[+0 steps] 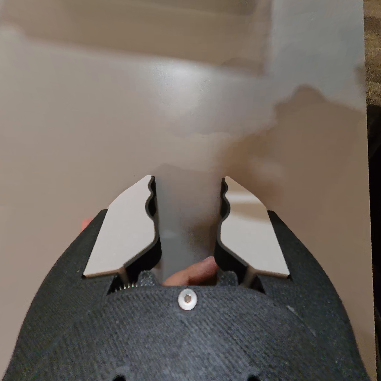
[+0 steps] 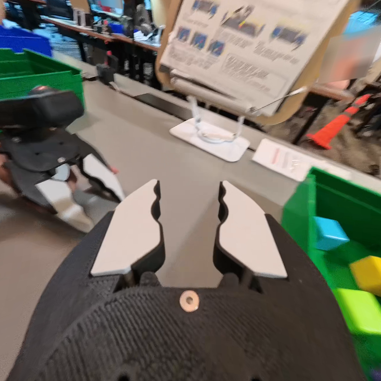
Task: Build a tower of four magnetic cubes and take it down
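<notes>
My left gripper (image 1: pixel 188 178) is open and empty, pointing down at a bare grey tabletop (image 1: pixel 123 103). A person's finger (image 1: pixel 193 272) shows behind its jaws. My right gripper (image 2: pixel 188 182) is open and empty above the same grey table (image 2: pixel 165 165). The left gripper also shows in the right wrist view (image 2: pixel 99 206) at the left, tilted down close to the table, jaws apart. A green bin (image 2: pixel 299 206) at the right holds a cyan block (image 2: pixel 329 237), a yellow block (image 2: pixel 367 274) and a lime block (image 2: pixel 358 309), right of my right gripper.
A second green bin (image 2: pixel 41 80) stands at the far left with a blue bin (image 2: pixel 22 41) behind it. A poster on a white stand (image 2: pixel 210 136) and a white card (image 2: pixel 282 159) sit at the table's far edge. An orange cone (image 2: pixel 334 125) is on the floor beyond. The left gripper's tips are roughly 20 cm from the right gripper's.
</notes>
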Demonstrator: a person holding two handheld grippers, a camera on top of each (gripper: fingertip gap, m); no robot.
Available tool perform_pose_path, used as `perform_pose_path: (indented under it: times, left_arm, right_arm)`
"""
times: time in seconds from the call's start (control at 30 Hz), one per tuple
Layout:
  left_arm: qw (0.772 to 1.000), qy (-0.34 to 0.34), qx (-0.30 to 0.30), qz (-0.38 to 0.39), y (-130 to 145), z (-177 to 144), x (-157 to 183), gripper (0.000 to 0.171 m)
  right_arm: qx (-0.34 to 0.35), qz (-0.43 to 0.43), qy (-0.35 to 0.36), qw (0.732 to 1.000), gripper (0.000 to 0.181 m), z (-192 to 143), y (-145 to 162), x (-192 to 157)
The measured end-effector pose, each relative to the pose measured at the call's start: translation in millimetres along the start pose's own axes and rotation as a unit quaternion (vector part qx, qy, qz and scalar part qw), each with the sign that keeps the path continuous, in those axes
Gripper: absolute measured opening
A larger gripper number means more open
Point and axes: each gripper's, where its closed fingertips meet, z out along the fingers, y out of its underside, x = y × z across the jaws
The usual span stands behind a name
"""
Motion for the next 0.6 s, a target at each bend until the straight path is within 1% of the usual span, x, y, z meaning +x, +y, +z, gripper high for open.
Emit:
perform_pose_path:
  times: [0.07,0.13,0.2,0.27,0.33,0.37,0.4,0.47,0.53,0.6]
  left_arm:
    - [1.000,-0.001,0.000,-0.001,0,0,0,0.061]
    - [1.000,-0.002,0.000,-0.002,0,0,0,0.062]
    - [1.000,-0.002,0.000,-0.002,0,0,0,0.061]
    - [1.000,-0.002,0.000,-0.002,0,1,0,0.062]
    - [1.000,-0.002,0.000,-0.003,0,1,0,0.062]
    - [1.000,-0.002,0.000,-0.003,-1,1,0,0.062]
    - [1.000,-0.002,0.000,-0.002,-1,1,0,0.061]
    - [1.000,-0.003,0.000,-0.003,-1,1,-1,0.062]
    - [1.000,-0.004,0.000,-0.004,-1,1,-1,0.062]
    - [1.000,-0.005,0.000,-0.006,-1,1,-1,0.062]
  right_arm:
    - [0.007,-0.015,0.054,0.998,0.053,-15,-15,36]
    - [0.002,-0.029,0.109,0.994,0.054,-33,-24,82]
    - [-0.023,-0.039,0.157,0.987,0.063,-53,-23,135]
    - [-0.073,-0.044,0.202,0.976,0.072,-73,-10,194]
    - [-0.127,-0.027,0.241,0.962,0.072,-93,11,253]
    - [-0.152,0.000,0.246,0.957,0.071,-101,23,276]
    - [-0.176,0.036,0.234,0.956,0.065,-106,38,293]
    - [-0.225,0.135,0.187,0.947,0.061,-109,72,309]
    - [-0.264,0.233,0.128,0.927,0.060,-105,104,309]
    - [-0.277,0.306,0.075,0.908,0.053,-97,123,304]
